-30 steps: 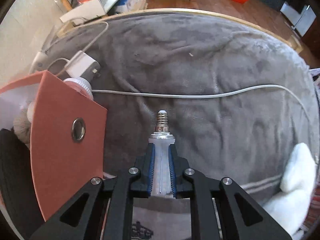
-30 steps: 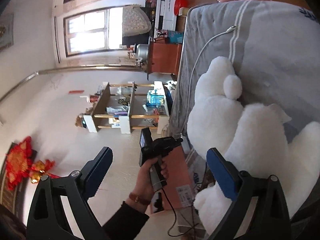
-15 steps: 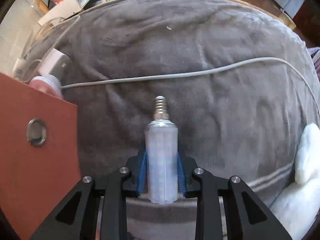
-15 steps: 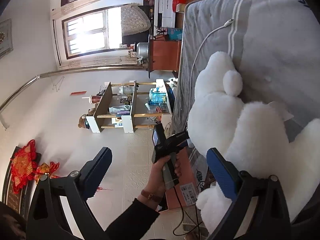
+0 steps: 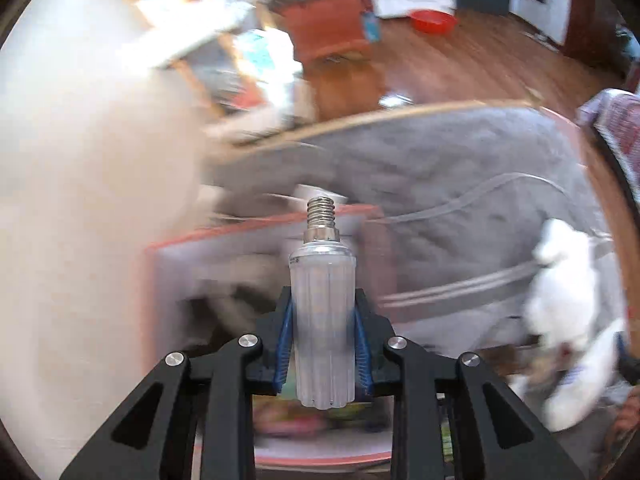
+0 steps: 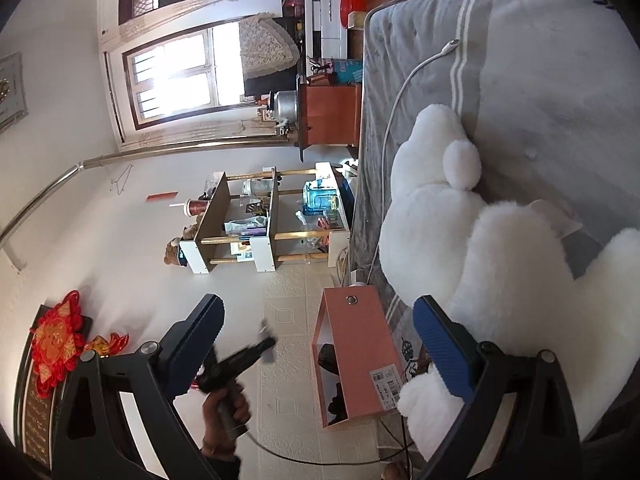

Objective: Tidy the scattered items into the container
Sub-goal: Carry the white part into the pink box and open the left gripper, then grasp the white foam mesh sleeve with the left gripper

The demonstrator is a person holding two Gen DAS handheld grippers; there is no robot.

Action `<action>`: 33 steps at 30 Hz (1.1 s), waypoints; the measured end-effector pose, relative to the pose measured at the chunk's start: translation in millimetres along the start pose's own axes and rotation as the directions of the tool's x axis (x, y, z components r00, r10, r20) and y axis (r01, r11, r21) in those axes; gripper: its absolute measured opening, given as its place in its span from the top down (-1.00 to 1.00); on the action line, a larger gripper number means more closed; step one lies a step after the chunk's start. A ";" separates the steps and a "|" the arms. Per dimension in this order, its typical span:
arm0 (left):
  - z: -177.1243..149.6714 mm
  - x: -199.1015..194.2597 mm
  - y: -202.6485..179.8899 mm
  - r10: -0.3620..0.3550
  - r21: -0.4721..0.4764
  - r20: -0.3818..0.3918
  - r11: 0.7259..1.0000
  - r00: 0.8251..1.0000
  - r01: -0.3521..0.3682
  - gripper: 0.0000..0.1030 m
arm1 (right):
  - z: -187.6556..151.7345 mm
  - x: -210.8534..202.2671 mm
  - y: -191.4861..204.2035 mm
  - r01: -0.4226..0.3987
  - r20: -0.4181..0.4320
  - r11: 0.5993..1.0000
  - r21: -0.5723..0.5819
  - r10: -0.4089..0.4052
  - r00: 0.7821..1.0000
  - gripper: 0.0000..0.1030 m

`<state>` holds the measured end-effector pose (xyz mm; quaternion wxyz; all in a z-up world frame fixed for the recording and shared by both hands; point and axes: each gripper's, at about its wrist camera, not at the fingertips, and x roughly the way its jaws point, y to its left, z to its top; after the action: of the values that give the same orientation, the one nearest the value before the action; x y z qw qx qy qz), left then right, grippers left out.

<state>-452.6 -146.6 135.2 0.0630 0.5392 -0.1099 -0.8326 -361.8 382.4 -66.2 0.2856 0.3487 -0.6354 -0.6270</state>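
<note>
— Lifted clear of the grey blanket (image 5: 460, 168) since a second ago, the left gripper (image 5: 323, 344) now carries the LED corn bulb (image 5: 322, 312) above the salmon storage box (image 5: 240, 236), whose opening lies blurred beneath it.

— How do the jaws stand?

— Narrow, blue pads (image 5: 285, 340) pressing both sides of the bulb; its screw base points to 12 o'clock.

— And the right gripper (image 6: 320, 356)?

— Jaws wide, nothing between them. It has kept its place, one finger against the white plush toy (image 6: 500, 248) at 3 o'clock.

— Where is the box in that view?

— At 6 o'clock, on the bed's edge, its metal grommet (image 6: 352, 299) showing. A white charging cable (image 6: 400, 92) runs over the blanket toward 1 o'clock. At 7 o'clock a hand (image 6: 226, 412) grips the left tool's handle.
</note>
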 end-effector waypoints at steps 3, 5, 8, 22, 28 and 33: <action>-9.8 -22.4 44.9 0.067 -0.006 0.041 0.998 0.997 -0.067 0.41 | -2.8 -0.8 -0.2 0.011 -0.001 1.000 0.004 -0.011 1.000 -0.87; -15.6 -44.5 60.4 0.043 -0.035 0.101 0.999 0.994 -0.040 -0.02 | -7.4 -4.8 -1.1 0.021 0.006 1.000 0.017 -0.021 1.000 -0.87; -25.9 -74.0 48.9 -0.077 -0.007 0.152 0.997 0.985 0.079 -0.59 | -17.9 -13.0 -0.7 0.000 0.019 0.999 0.048 -0.001 1.000 -0.87; -176.9 96.4 -263.5 -0.148 0.409 -0.346 0.865 0.926 0.291 -0.60 | -37.6 12.1 14.1 0.106 -0.101 0.991 -0.080 -0.114 0.988 -0.87; -182.5 128.4 -252.3 -0.209 0.279 -0.424 0.896 0.881 0.347 0.88 | -38.1 24.0 13.6 0.141 -0.140 0.982 -0.129 -0.158 0.977 -0.87; -146.8 48.8 -200.9 -0.341 0.237 -0.316 0.876 0.886 0.421 0.88 | -50.6 37.0 29.3 0.183 -0.159 0.956 -0.231 -0.222 0.962 -0.89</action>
<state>-336.1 20.1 -16.2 -0.1716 0.6596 -0.1157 -0.7226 -345.7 321.6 -37.2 0.3127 0.4355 -0.4961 -0.6829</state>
